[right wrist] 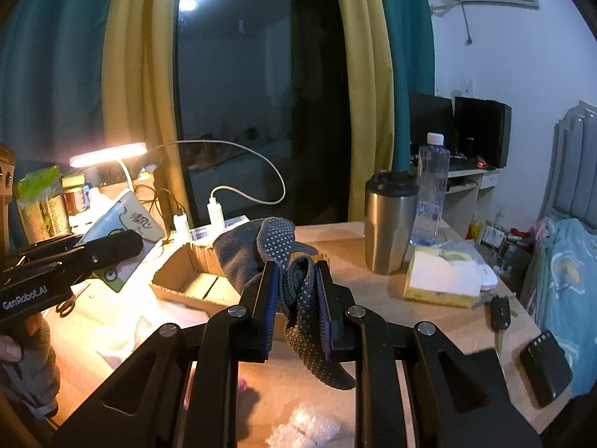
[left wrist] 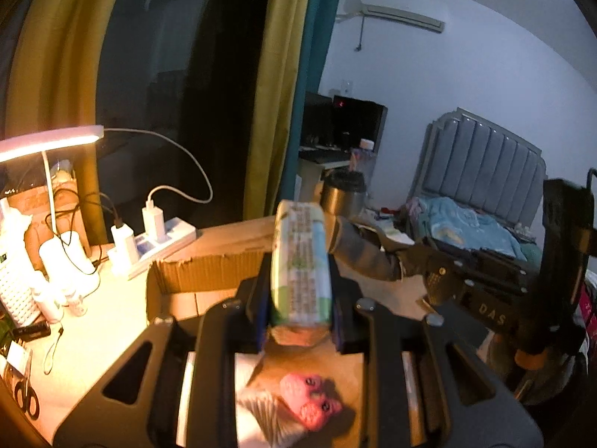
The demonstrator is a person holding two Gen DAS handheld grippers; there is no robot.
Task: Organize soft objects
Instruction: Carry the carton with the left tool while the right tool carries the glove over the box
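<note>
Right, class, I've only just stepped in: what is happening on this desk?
A person is tidying soft things with two hand-held grippers. The left gripper is shut on a soft green-and-white tissue pack, held above the wooden desk. The right gripper is shut on a grey dotted fabric glove. An open cardboard box sits just beyond both. A pink knitted item lies on the desk below.
</note>
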